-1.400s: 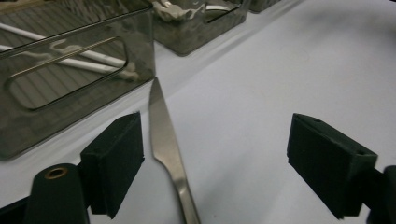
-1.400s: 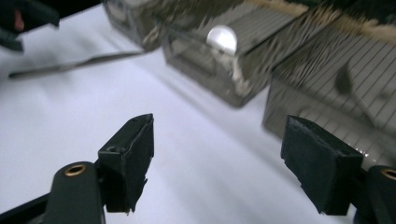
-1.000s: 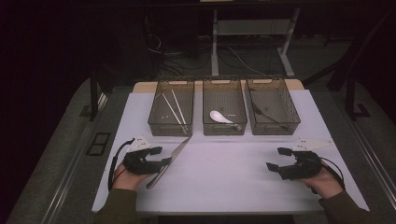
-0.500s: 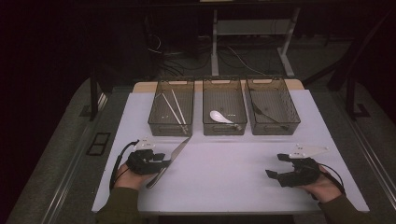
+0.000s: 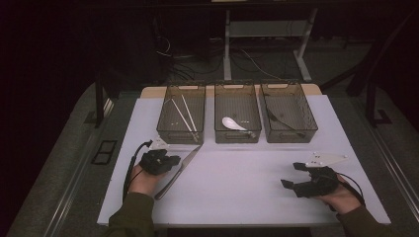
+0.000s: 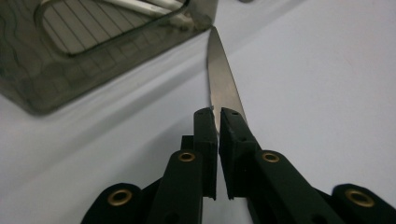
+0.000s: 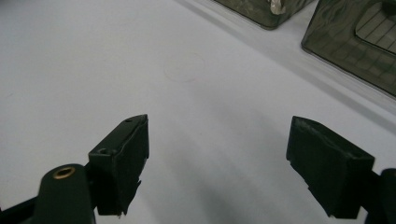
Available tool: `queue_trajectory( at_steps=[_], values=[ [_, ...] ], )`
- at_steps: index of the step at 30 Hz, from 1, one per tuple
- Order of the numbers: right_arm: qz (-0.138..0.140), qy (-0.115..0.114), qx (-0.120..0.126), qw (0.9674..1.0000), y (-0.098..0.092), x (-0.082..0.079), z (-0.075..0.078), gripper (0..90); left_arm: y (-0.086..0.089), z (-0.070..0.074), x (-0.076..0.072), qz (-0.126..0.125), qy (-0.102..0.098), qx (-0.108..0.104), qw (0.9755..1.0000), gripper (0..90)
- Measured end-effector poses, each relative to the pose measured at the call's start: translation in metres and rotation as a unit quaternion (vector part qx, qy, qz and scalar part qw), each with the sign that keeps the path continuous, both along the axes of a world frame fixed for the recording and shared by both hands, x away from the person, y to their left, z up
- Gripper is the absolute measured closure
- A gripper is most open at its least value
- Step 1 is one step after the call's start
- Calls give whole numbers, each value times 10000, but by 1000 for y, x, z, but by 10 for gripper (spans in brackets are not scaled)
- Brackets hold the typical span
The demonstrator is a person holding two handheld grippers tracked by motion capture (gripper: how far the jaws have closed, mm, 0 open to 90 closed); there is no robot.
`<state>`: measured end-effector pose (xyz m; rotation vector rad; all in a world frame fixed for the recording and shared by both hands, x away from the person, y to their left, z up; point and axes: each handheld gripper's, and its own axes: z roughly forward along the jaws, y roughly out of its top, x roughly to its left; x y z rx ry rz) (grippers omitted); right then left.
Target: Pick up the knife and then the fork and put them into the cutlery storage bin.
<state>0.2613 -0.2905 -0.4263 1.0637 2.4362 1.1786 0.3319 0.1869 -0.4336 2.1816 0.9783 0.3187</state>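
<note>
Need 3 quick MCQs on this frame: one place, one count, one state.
1. Where is the white spoon?
A. left bin
B. middle bin
C. on the table

2. How many bins stand in the row?
A. two
B. three
C. four

3. The left gripper is:
A. shut on the knife
B. open above the knife
C. holding a spoon

Key:
1 B, it lies in the middle bin.
2 B, three stand side by side.
3 A, its jaws, just closing, pinch the knife blade.
</note>
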Motion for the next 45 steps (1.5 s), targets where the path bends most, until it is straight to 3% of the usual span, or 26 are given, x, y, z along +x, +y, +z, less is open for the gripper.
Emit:
queue_trajectory(
  at_steps=[5, 7, 10, 16, 19, 22, 24, 26, 29, 32, 35, 39, 45],
  values=[
    [-3, 8, -11, 10000, 0, 1, -1, 210, -9, -4, 13, 75, 53, 221, 9997, 887],
    [-9, -1, -9, 10000, -1, 1, -1, 211, -13, -8, 18, -24, 119, 362, 9993, 890],
    [-13, 6, -21, 10000, -1, 1, -1, 210, -16, -8, 20, -42, 192, 208, 9996, 892],
    [-21, 6, -3, 10000, -1, 0, 0, 211, -25, -10, 17, -417, 328, -2, 9986, 892],
    [-28, 8, 11, 10000, -1, 0, 0, 211, -32, -9, 14, -666, 374, -70, 9971, 892],
    [-42, 2, 9, 10000, -1, 0, 0, 211, -40, -9, 10, -1034, 458, -313, 9931, 893],
    [-41, -4, 7, 10000, -1, 0, 0, 211, -46, -7, 7, -1137, 389, -166, 9926, 893],
    [-40, -12, 14, 10000, -2, 0, 0, 211, -50, -5, 4, -1091, 237, -48, 9937, 893],
    [-40, -14, 6, 10000, -2, 0, 0, 211, -44, -1, 7, -804, 19, 6, 9968, 893],
    [-40, -7, 14, 10000, -2, 1, 0, 211, -38, -3, 11, -574, 66, 92, 9983, 893],
    [-39, 0, 5, 10000, -1, 1, 0, 211, -36, -9, 14, -638, 229, 172, 9976, 893],
    [-42, -12, 16, 10000, -2, 0, 0, 211, -39, -9, 13, -813, 337, 54, 9961, 893],
    [-27, -12, 7, 10000, -2, 0, 0, 211, -46, -11, 9, -1203, 481, -121, 9915, 894]
  ],
)
